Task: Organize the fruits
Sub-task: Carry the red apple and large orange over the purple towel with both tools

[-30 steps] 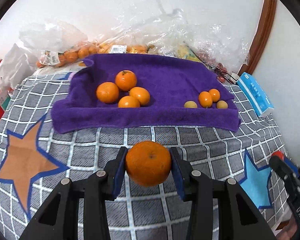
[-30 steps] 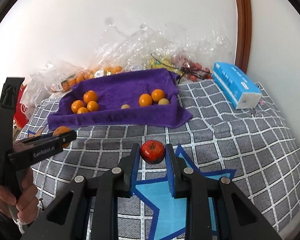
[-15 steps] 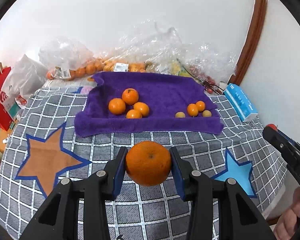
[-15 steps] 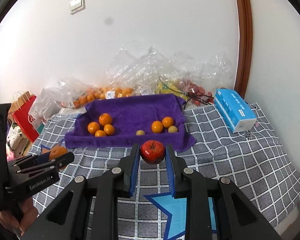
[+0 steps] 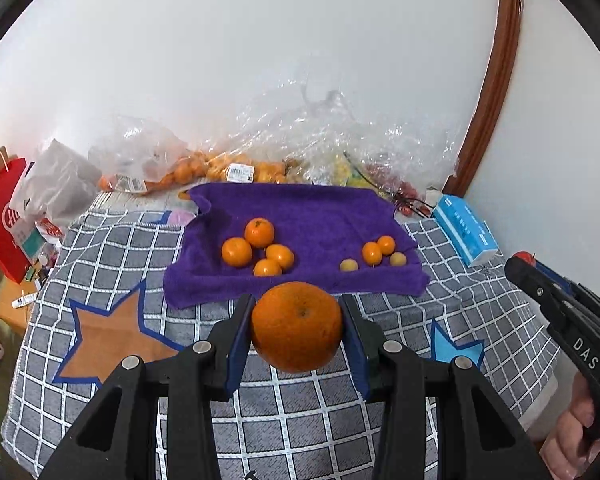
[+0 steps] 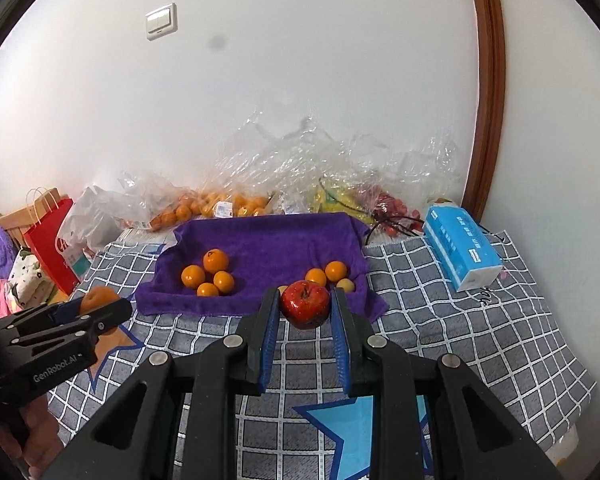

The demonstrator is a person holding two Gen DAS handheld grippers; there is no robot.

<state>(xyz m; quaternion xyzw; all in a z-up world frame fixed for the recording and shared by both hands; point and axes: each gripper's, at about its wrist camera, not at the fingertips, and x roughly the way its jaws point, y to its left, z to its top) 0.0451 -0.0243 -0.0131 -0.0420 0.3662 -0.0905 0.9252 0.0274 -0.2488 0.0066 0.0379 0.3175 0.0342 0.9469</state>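
Both of our grippers have lifted and drawn back from the purple towel (image 5: 300,216) since a second ago, so the towel now sits smaller and farther ahead in each view, and more of the wall shows above it. Our left gripper (image 5: 297,328) is closed on a large orange (image 5: 297,326), pinched between its blue pads above the checked cover (image 5: 112,248). Our right gripper (image 6: 305,310) is clamped on a red apple (image 6: 305,308) in the same way. On the towel, a cluster of four oranges (image 5: 258,252) lies at its left half, and a group of smaller fruits (image 5: 374,256) lies at its right half. The relation that matters next, we judge, is that the large orange hangs straight in front of the towel's near edge, with the orange cluster just beyond and slightly left of it, so the left hand is the nearer one for that pile. The apple hangs before the towel's right half, close to the small fruits, and no other apple lies on the towel. A blue tissue pack (image 6: 462,254) sits right of the towel, well apart.
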